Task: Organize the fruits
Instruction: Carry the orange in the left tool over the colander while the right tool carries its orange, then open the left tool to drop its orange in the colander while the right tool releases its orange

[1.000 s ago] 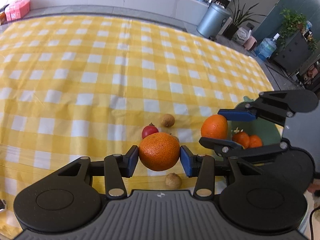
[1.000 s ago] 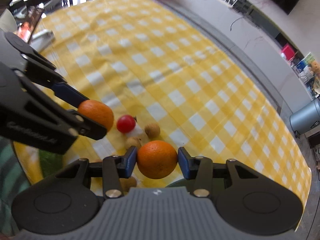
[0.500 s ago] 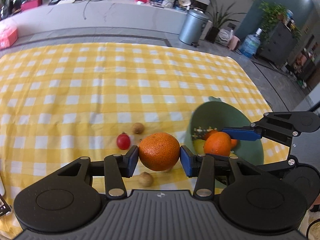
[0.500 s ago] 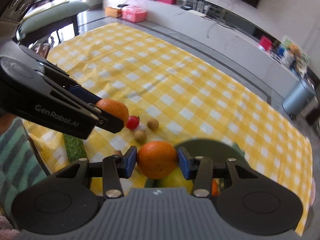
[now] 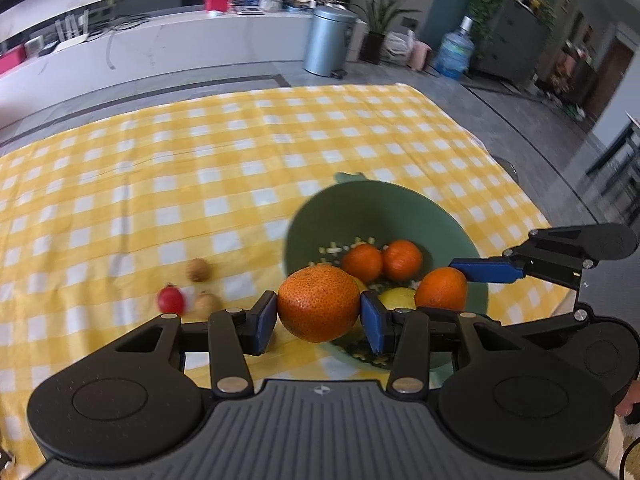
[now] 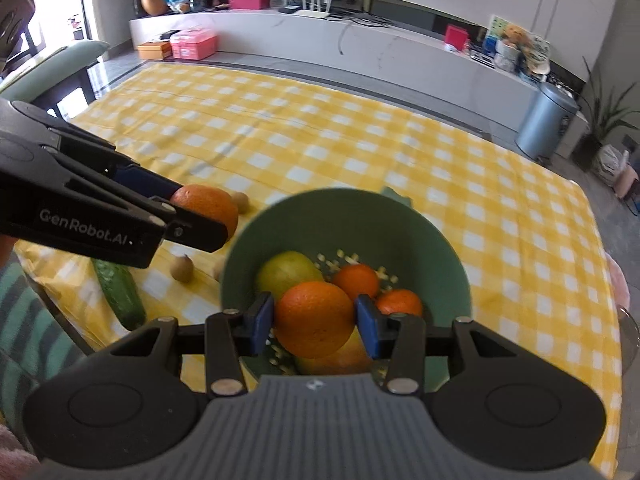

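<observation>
My left gripper (image 5: 319, 316) is shut on a large rough-skinned orange (image 5: 319, 303), held just at the near left rim of the green colander bowl (image 5: 320, 216). Over the bowl's inside, my right gripper (image 6: 315, 322) is shut on a smoother orange (image 6: 315, 318). That right gripper (image 5: 448, 280) and its orange (image 5: 441, 289) also show in the left wrist view. The bowl (image 6: 420, 232) holds two small tangerines (image 6: 356, 281) and a yellow-green fruit (image 6: 288, 270). On the yellow checked cloth lie a red cherry tomato (image 5: 171, 300) and small brown fruits (image 5: 199, 269).
A green cucumber (image 6: 118, 294) lies by the table's near left edge in the right wrist view, with a brown fruit (image 6: 182, 268) beside it. A grey bin (image 5: 329, 40) and a water bottle (image 5: 454, 54) stand on the floor beyond the table.
Both grippers have swung sideways with their oranges, from above the loose fruits to the green bowl. The bowl now fills the middle of both views.
</observation>
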Available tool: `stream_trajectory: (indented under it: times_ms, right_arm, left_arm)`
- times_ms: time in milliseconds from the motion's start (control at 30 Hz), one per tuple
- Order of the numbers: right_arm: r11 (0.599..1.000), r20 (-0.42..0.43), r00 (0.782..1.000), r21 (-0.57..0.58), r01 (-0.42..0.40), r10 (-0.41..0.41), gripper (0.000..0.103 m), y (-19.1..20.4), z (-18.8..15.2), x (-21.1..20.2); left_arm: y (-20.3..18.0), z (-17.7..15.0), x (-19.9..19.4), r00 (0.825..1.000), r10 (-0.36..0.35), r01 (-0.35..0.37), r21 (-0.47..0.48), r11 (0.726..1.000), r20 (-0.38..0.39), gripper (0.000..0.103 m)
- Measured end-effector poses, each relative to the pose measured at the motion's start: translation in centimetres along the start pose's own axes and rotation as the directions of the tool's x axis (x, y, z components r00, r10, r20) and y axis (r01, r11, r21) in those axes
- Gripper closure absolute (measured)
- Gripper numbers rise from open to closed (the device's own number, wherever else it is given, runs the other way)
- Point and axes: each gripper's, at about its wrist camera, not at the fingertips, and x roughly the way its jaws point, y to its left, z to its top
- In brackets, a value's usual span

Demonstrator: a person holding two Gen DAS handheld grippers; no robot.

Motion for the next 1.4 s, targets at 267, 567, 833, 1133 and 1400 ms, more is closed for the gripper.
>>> stream_trajectory:
  times_ms: [267, 567, 833, 1133, 1400]
  right_arm:
    - [0.998, -0.035, 0.999, 0.045, 0.032, -0.030, 0.061, -1.8, -1.4, 1.1]
    - [0.997, -0.087, 0.996, 0.069, 0.042, -0.036, 0.061, -3.3, -2.2, 2.9]
    - [0.996, -0.117, 0.992, 0.071, 0.044, -0.035, 0.061, -4.1, -2.8, 3.7]
    - [0.998, -0.136, 0.989, 0.023, 0.054, -0.050, 0.061, -4.3, -2.8, 4.1]
    - [0.999, -0.144, 0.988, 0.010, 0.053, -0.051, 0.061, -4.6, -2.5, 4.3]
  left_arm:
    - [-2.2, 0.3, 2.6, 0.998, -0.028, 0.032, 0.063, 0.997, -0.061, 0.052]
    - [-3.7, 0.6, 4.8, 0.991, -0.040, 0.055, 0.121, 0.991, -0.124, 0.052]
    - [-3.9, 1.0, 5.9, 0.988, -0.047, 0.067, 0.133, 0.989, -0.148, 0.052]
    - [-5.1, 1.0, 6.9, 0.983, -0.062, 0.094, 0.182, 0.979, -0.171, 0.052]
    - [-5.2, 1.5, 7.2, 0.983, -0.068, 0.099, 0.182, 0.978, -0.172, 0.051]
